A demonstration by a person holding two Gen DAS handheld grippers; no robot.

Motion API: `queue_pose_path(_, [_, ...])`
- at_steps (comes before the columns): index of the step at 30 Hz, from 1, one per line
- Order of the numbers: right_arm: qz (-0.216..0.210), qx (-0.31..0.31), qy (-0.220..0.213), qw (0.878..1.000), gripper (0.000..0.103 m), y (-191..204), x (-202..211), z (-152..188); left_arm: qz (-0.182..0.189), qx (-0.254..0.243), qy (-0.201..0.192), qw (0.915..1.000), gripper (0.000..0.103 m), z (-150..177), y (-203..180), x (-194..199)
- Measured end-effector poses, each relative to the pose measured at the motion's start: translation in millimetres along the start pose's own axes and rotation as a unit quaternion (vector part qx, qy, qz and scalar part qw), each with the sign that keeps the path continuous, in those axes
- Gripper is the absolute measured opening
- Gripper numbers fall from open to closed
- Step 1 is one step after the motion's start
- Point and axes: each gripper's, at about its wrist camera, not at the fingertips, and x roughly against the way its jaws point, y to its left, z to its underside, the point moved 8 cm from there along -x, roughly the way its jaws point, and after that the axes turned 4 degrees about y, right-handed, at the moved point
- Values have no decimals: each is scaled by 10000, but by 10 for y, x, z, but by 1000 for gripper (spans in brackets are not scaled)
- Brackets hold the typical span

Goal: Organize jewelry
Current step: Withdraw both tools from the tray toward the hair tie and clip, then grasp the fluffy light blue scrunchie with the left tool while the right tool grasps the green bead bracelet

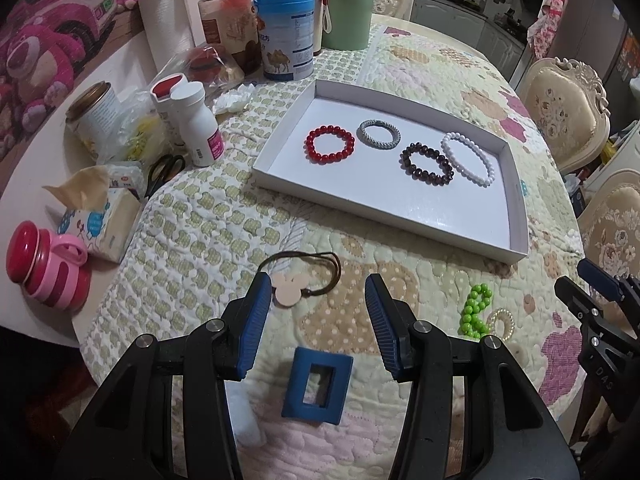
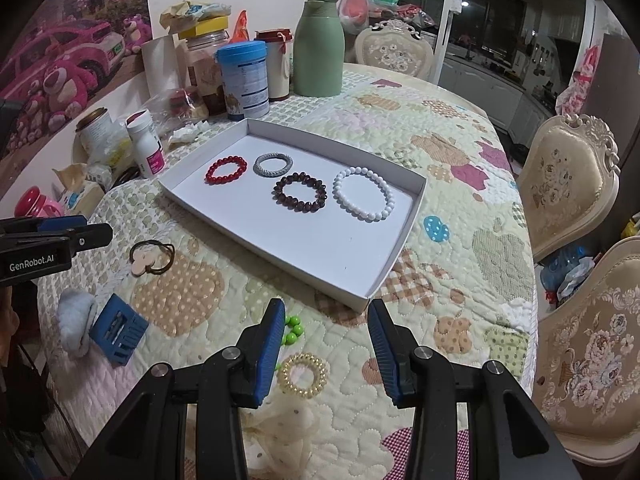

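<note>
A white shallow box [image 1: 516, 216] [image 2: 404, 236] holds a red bead bracelet [image 1: 330, 145] [image 2: 226, 169], a grey coil ring [image 1: 379, 133] [image 2: 273, 165], a dark bead bracelet [image 1: 427, 164] [image 2: 300, 192] and a white bead bracelet [image 1: 468, 159] [image 2: 363, 193]. On the quilt lie a brown hair tie with a mouse-shaped charm [image 1: 289, 287] [image 2: 149, 259], a blue hair claw [image 1: 317, 385] [image 2: 118, 330], green beads [image 1: 475, 311] [image 2: 292, 330] and a gold coil tie [image 2: 302, 375] [image 1: 502, 319]. My left gripper [image 1: 318, 300] is open over the quilt beside the charm. My right gripper [image 2: 326, 332] is open above the gold tie, holding nothing.
Bottles, jars, a blue tin [image 1: 286, 36], a green flask [image 2: 318, 46], tissues and scissors [image 1: 164, 170] crowd the table's left and far side. A white fluffy item [image 2: 76, 320] lies by the claw. Upholstered chairs [image 2: 568, 184] stand at the right.
</note>
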Motion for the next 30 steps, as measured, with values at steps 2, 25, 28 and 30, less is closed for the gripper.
queue_pose_path(2, [-44, -15, 6, 10000, 41, 3, 10, 26, -23, 3, 9, 10000, 48, 25, 4, 2])
queue_pose_path(25, [-379, -6, 323, 9988, 41, 6, -95, 354, -162, 339, 191, 9991, 48, 317, 392, -4])
queue_pose_path(28, [-459, -39, 401, 9981, 41, -23, -146, 424, 182, 713, 370, 9966, 48, 376, 617, -9])
queue_pose_path(30, [-539, -96, 438, 9975, 41, -38, -177, 461, 329, 947, 470, 9938, 55, 417, 772, -20])
